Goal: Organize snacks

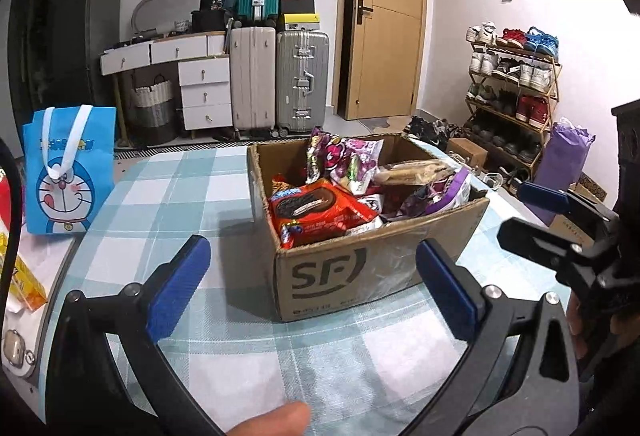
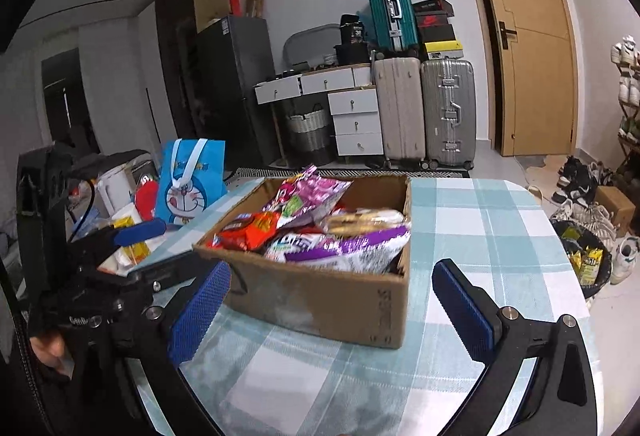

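Observation:
An open cardboard box (image 1: 352, 272) marked SF stands on the checked tablecloth, full of snack packets. A red cookie packet (image 1: 320, 212) lies at its front, a pink-purple bag (image 1: 348, 156) stands behind, and a purple packet (image 1: 444, 192) lies to the right. The box also shows in the right wrist view (image 2: 320, 296), with the purple packet (image 2: 352, 248) on top. My left gripper (image 1: 312, 284) is open and empty, just in front of the box. My right gripper (image 2: 332, 304) is open and empty, close to the box's near side.
A blue Doraemon bag (image 1: 68, 172) stands at the table's left, also in the right wrist view (image 2: 192, 180). Yellow packets (image 1: 24, 276) lie at the left edge. A bin with yellow wrappers (image 2: 588, 260) stands right of the table. Suitcases, drawers and a shoe rack (image 1: 512, 92) line the room.

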